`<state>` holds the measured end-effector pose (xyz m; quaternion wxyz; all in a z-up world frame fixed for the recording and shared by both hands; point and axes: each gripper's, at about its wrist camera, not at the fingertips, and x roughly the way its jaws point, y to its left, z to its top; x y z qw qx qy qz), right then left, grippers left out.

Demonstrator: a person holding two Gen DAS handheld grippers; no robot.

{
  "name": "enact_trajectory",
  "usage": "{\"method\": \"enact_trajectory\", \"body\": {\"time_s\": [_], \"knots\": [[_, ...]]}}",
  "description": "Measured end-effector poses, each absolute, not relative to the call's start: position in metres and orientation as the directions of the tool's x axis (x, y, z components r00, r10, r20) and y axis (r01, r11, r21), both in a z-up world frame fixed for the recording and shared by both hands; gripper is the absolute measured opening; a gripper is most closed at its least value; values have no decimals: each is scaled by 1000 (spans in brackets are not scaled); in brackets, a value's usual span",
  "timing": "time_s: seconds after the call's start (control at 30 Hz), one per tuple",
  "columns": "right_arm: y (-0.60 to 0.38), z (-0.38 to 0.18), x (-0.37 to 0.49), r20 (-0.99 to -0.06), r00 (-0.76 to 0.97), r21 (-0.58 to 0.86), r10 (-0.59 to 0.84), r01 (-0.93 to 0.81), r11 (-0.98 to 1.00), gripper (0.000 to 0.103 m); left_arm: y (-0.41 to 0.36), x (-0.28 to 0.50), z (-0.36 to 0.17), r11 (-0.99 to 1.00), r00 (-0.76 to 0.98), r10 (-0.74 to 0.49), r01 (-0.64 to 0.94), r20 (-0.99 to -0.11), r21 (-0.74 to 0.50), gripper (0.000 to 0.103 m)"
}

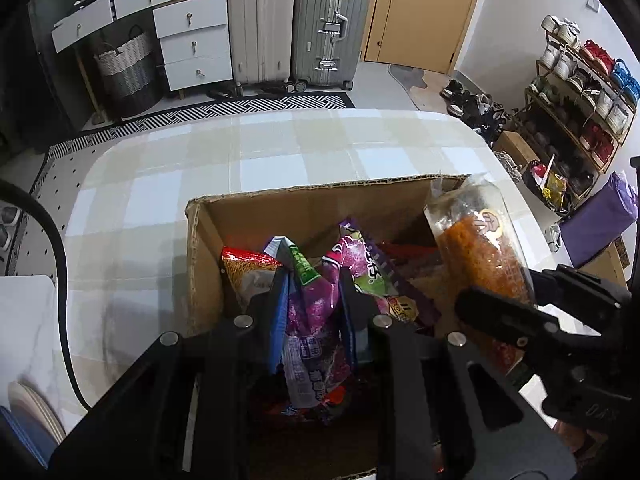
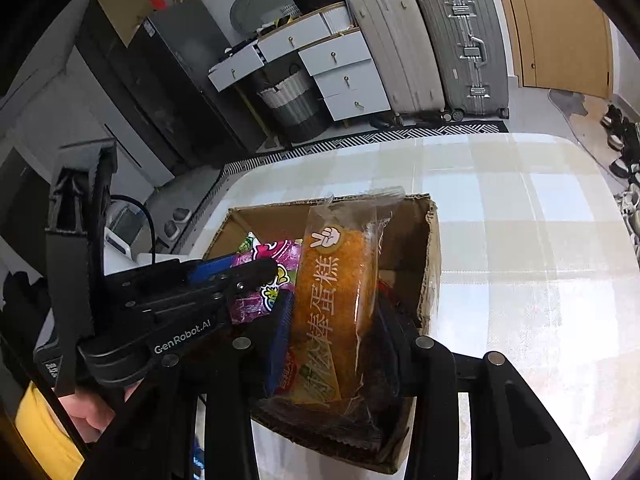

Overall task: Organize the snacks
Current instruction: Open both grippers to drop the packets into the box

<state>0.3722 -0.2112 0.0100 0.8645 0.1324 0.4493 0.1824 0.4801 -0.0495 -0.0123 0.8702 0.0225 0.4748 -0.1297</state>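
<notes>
Left gripper (image 1: 310, 280) clamped on purple snack bag (image 1: 316, 320), held over cardboard box (image 1: 208, 264). Right gripper (image 2: 332, 312) clamped on orange cake pack (image 2: 336, 300), box directly beneath and ahead on checkered surface (image 2: 520, 240).

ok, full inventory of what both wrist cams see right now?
cardboard box: 1, brown, open, on the table
purple snack bag: 1, magenta, over the box, gripped
cake bar: 1, orange in clear wrap, over the box, gripped
red snack bag: 1, inside the box, left
table: 1, pale checked cloth
suitcases: 2, beige and grey, far wall
drawer unit: 1, white
shoe rack: 1, far right
left gripper: shut on purple snack bag
right gripper: shut on cake bar
</notes>
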Motion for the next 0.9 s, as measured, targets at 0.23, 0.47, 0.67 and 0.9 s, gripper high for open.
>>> {"method": "enact_trajectory", "body": {"time_s": [0.23, 0.47, 0.67, 0.9], "knots": [[-206, 8, 384, -755, 513, 365, 409, -188, 912, 39, -49, 478, -14, 964, 526, -187, 261, -830, -51, 22], [-200, 8, 393, -781, 455, 365, 428, -224, 904, 40, -45, 474, -7, 964, 548, -182, 264, -817, -37, 24], [-199, 8, 395, -801, 426, 353, 421, -234, 906, 40, -44, 470, 0, 963, 551, -186, 265, -814, -40, 25], [-198, 18, 387, -813, 444, 295, 378, -246, 923, 47, -38, 465, 8, 967, 564, -178, 250, -806, -38, 31]]}}
